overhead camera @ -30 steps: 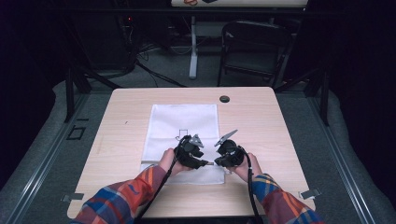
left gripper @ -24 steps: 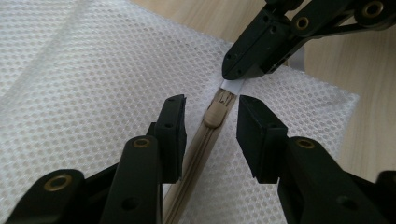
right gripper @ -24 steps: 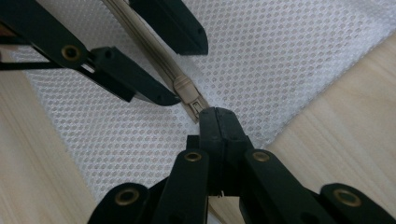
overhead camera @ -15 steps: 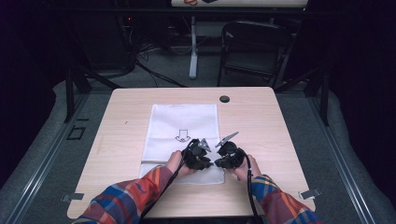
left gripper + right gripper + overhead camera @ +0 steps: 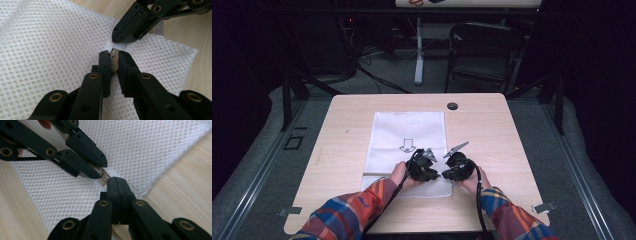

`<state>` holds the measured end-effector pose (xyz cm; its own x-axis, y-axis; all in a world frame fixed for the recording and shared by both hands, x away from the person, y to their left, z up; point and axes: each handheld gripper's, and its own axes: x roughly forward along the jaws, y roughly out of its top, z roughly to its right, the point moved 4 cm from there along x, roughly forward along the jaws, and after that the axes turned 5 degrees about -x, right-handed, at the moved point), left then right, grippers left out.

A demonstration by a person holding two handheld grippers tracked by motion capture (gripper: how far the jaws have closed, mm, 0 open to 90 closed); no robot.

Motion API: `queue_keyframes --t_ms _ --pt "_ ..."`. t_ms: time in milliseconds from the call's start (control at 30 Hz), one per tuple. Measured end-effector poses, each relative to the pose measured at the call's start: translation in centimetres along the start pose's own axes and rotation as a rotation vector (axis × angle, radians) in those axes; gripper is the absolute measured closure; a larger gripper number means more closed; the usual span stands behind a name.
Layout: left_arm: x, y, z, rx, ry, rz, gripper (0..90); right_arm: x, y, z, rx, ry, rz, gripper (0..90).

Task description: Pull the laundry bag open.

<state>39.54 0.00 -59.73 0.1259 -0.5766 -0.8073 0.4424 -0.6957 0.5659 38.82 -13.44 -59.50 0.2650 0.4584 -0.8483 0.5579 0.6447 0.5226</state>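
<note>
Pinching from the left, the left gripper (image 5: 111, 55) had just been closing, and its jaws stood clamped on a small beige tab, apparently a zipper pull (image 5: 114, 58), at the near edge of the white mesh bag (image 5: 407, 135). That pull sat between its two pads (image 5: 105, 62), with the mesh spreading away to that gripper's left and ahead of it. The grip was narrow and right at the tips, probably so the pull could be drawn along the bag's edge without catching the netting.

Directly opposite, tip to tip with it, the right gripper (image 5: 115, 180) had its jaws pressed together on a fold of the mesh and its white tape beside the pull. Judging by this, the right one served as an anchor, keeping the fabric taut while the left worked the zipper. Both tools met over the bag's near end, just ahead of the person's hands in the high view, the left hand (image 5: 401, 172) resting on the fabric.

Beyond the right gripper lay bare wooden table (image 5: 492, 125), with the bag's corner just beside its tips.
</note>
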Motion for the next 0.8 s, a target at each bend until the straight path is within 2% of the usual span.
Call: queue_keyframes --t_ms 67,267,800 --pt "-0.03 -0.01 -0.04 0.003 -0.003 0.0 81.6 0.01 0.09 -0.18 -0.022 -0.016 -0.009 90.0" --pt "-0.16 -0.07 -0.16 0.004 -0.009 -0.005 81.7 0.01 0.17 -0.39 -0.029 -0.038 -0.021 90.0" --pt "-0.48 -0.25 -0.27 0.012 -0.005 -0.02 81.7 0.06 0.15 -0.53 -0.009 -0.055 -0.014 90.0"
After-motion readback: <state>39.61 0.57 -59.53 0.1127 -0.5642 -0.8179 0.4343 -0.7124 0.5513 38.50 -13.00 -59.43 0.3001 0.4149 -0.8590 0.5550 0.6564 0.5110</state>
